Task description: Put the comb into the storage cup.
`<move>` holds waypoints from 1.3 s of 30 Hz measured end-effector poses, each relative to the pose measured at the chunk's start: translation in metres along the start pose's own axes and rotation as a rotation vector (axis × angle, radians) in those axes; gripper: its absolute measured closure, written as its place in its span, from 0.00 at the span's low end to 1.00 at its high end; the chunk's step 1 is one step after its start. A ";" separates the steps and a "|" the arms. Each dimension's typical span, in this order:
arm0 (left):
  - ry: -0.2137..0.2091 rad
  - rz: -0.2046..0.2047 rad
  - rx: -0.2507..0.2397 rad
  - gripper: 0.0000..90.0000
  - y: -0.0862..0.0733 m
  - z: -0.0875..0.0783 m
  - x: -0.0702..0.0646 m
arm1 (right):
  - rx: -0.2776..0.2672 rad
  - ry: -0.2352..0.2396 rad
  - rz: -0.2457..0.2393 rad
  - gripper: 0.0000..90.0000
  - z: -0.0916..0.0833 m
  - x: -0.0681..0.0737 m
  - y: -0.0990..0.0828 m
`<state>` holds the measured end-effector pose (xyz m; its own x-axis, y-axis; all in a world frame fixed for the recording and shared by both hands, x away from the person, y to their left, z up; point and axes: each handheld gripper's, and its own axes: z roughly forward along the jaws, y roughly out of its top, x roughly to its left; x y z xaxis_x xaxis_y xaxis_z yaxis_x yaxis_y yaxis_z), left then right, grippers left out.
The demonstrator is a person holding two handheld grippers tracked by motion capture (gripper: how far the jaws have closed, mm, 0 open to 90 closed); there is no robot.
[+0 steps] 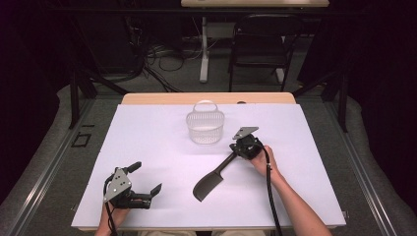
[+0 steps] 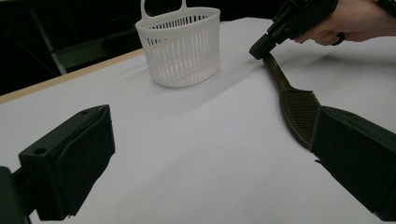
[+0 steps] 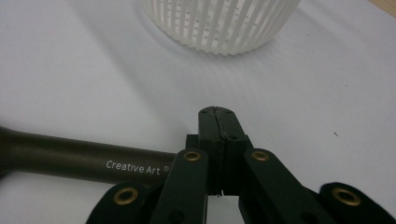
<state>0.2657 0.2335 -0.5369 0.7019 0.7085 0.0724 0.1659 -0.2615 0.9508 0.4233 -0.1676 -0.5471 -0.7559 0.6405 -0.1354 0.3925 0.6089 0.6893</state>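
The right gripper point(image 1: 238, 148), jaws pressed together and holding nothing, rests beside the spatula point(image 1: 211, 180) handle's end on the tabletop point(image 1: 147, 142).

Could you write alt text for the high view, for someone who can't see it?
Seen from above, a person's right hand rests a shut black claw at the handle end of a dark spatula lying on a white-covered table. The left claw sits open near the front edge, holding nothing, and a white slatted basket stands farther back.

A white slotted basket point(image 1: 205, 127) stands on the white table point(image 1: 147, 147); a black chair point(image 1: 260, 44) beyond.
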 end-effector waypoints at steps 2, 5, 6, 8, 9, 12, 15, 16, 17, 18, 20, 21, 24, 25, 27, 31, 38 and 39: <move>0.000 0.000 0.000 0.00 0.000 0.000 0.000 | -0.001 0.001 0.006 1.00 0.000 0.000 0.000; -0.002 0.001 0.001 0.00 0.000 0.000 0.000 | -0.001 0.005 0.009 1.00 0.000 0.001 -0.001; -0.003 0.000 0.001 0.00 0.000 0.000 0.000 | 0.000 0.005 0.009 1.00 0.000 0.001 -0.001; -0.004 0.002 0.000 0.00 0.000 0.000 0.000 | 0.008 0.003 0.001 1.00 0.000 0.002 -0.001; -0.003 0.002 0.000 0.00 0.000 0.000 -0.001 | 0.009 0.000 0.000 1.00 0.000 0.003 -0.001; -0.003 0.002 0.000 0.00 0.000 0.000 -0.001 | 0.014 0.002 0.007 1.00 -0.002 0.003 -0.002; -0.003 0.002 0.000 0.00 0.000 0.000 -0.001 | 0.022 -0.002 0.004 1.00 -0.004 0.003 -0.002; -0.003 0.003 0.000 0.00 0.000 0.000 -0.001 | 0.021 -0.003 -0.001 1.00 -0.004 0.003 -0.003; -0.003 0.005 0.000 0.00 0.000 0.000 -0.001 | 0.021 -0.004 -0.004 1.00 -0.005 0.003 -0.003; -0.003 0.003 0.001 0.00 0.000 0.000 -0.001 | 0.028 -0.006 -0.012 1.00 -0.007 0.004 -0.004; -0.003 0.006 0.001 0.00 0.000 0.000 -0.001 | 0.033 -0.004 -0.017 1.00 -0.008 0.004 -0.005; -0.002 0.005 0.000 0.00 0.000 0.000 -0.001 | 0.042 -0.005 -0.016 1.00 -0.009 0.004 -0.005; -0.002 0.004 0.002 0.00 0.000 0.000 -0.001 | 0.039 -0.003 -0.020 1.00 -0.010 0.004 -0.006; -0.002 0.004 0.002 0.00 0.000 0.000 -0.001 | 0.047 -0.002 -0.017 1.00 -0.010 0.004 -0.007; -0.002 0.004 0.002 0.00 0.000 0.000 -0.001 | 0.052 -0.002 -0.023 1.00 -0.010 0.004 -0.007; -0.001 0.004 0.001 0.00 0.000 0.000 -0.001 | 0.073 0.001 -0.025 1.00 -0.011 0.006 -0.009; -0.003 0.003 0.002 0.00 0.000 0.000 -0.001 | 0.098 0.007 -0.022 1.00 -0.016 0.008 -0.012; -0.003 0.003 0.002 0.00 0.000 0.000 -0.001 | 0.096 0.010 -0.021 1.00 -0.016 0.008 -0.012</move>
<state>0.2655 0.2329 -0.5371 0.7046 0.7057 0.0745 0.1652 -0.2652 0.9499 0.4038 -0.1777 -0.5451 -0.7695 0.6227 -0.1421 0.4241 0.6645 0.6153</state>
